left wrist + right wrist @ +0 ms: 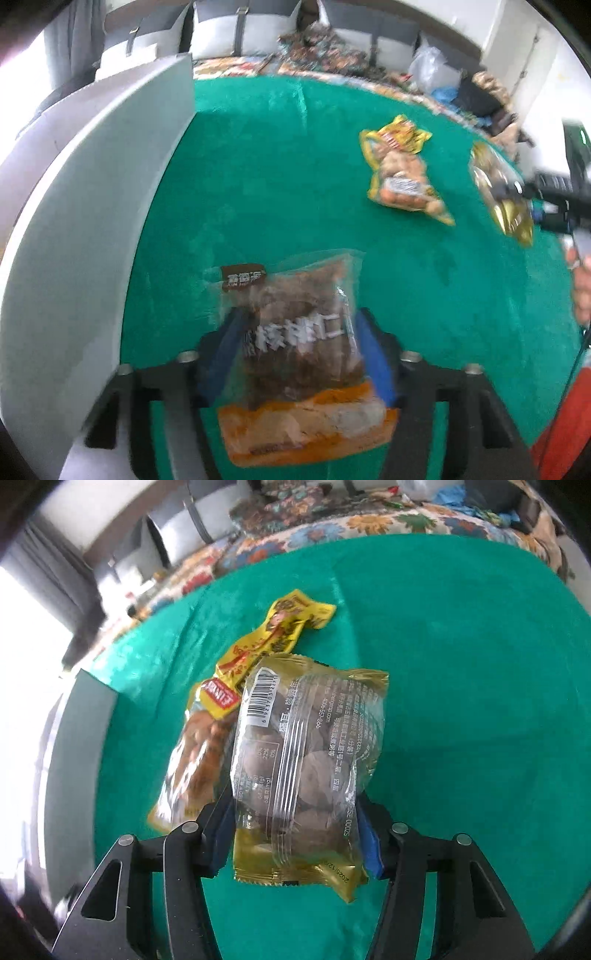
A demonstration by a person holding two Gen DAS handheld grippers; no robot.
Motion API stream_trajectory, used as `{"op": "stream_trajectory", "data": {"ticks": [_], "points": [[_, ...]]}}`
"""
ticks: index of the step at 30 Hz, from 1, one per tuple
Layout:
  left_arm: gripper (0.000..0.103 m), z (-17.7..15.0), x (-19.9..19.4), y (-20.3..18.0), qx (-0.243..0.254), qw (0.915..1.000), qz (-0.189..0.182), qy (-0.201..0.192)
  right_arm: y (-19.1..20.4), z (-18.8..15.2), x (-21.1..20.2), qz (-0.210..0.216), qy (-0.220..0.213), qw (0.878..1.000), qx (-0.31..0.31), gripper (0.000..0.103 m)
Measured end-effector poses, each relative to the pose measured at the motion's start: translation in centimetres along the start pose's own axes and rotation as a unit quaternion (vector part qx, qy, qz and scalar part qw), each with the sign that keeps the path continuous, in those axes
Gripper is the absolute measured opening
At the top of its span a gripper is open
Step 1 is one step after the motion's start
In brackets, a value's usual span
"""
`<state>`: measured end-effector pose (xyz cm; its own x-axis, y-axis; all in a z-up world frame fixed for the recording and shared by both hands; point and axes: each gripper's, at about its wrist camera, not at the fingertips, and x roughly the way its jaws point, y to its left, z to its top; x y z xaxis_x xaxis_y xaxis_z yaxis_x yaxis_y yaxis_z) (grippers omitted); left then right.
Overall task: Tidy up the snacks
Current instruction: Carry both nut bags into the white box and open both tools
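My left gripper [295, 350] is shut on a clear walnut snack bag [299, 332] with an orange bottom, held above the green cloth beside the white box [92, 206] on the left. My right gripper [295, 830] is shut on a gold-and-clear snack bag [306, 760], held above the cloth. The same gold bag [498, 195] and the right gripper [532, 195] show at the right edge of the left wrist view. A yellow snack bag [402, 173] lies on the cloth; in the right wrist view the yellow bag [236, 686] lies partly behind the gold bag.
A green cloth [295, 166] covers the table. The white box's wall stands along its left side and also shows in the right wrist view [81, 738]. A flowered sofa cover [369, 520], cushions [240, 33] and plastic bags [428, 66] lie beyond the far edge.
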<state>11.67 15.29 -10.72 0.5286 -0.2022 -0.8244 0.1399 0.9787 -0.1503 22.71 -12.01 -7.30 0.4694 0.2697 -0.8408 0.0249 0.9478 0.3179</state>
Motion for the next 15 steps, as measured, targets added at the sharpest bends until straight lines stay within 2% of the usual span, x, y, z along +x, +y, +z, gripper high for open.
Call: {"op": "stream_trajectory", "data": {"ticks": [1,2,3,6,9,11,12,13,14,15], "points": [[0.02,-0.1,-0.6,-0.1,0.002,0.9999,-0.008,-0.008,-0.9,-1.1,-1.5,0.012,-0.009,1.0,-0.001,0.059],[0.008,-0.2,-1.1,-0.2,0.0,0.9996,-0.027,-0.008,-2.1,-2.4,-2.9,0.025,-0.015,1.0,0.003,0.059],[0.0,-0.2,-1.1,-0.3,-0.005,0.9994,-0.035,-0.002,-3.0,-3.4,-3.9,0.034,-0.018,0.999,0.009,0.059],[0.0,-1.0,-0.8,-0.4,-0.014,0.9994,-0.031,0.003,-4.8,-6.2,-5.8,0.04,-0.024,0.999,0.022,0.059],[0.0,-1.6,-1.1,-0.1,-0.033,0.9988,-0.034,0.013,-5.4,-8.6,-7.3,0.038,-0.026,0.999,0.009,0.059],[0.026,-1.5,-2.0,0.0,-0.038,0.9993,-0.003,0.003,-5.4,-9.3,-7.8,0.04,-0.026,0.999,0.001,0.059],[0.076,-1.5,-2.5,0.1,-0.039,0.9991,0.013,-0.002,-5.4,-9.6,-7.9,0.044,-0.026,0.999,0.0,0.059],[0.101,-1.4,-2.9,0.4,-0.042,0.9985,0.035,-0.008,-5.2,-10.1,-8.0,0.052,-0.026,0.998,0.002,0.059],[0.099,-1.3,-3.4,0.7,-0.043,0.9973,0.053,-0.026,-5.1,-10.5,-8.1,0.057,-0.026,0.998,0.005,0.06],[0.1,-1.3,-3.4,0.9,-0.042,0.9978,0.047,-0.023,-5.1,-10.9,-8.2,0.063,-0.027,0.998,0.007,0.06]]}}
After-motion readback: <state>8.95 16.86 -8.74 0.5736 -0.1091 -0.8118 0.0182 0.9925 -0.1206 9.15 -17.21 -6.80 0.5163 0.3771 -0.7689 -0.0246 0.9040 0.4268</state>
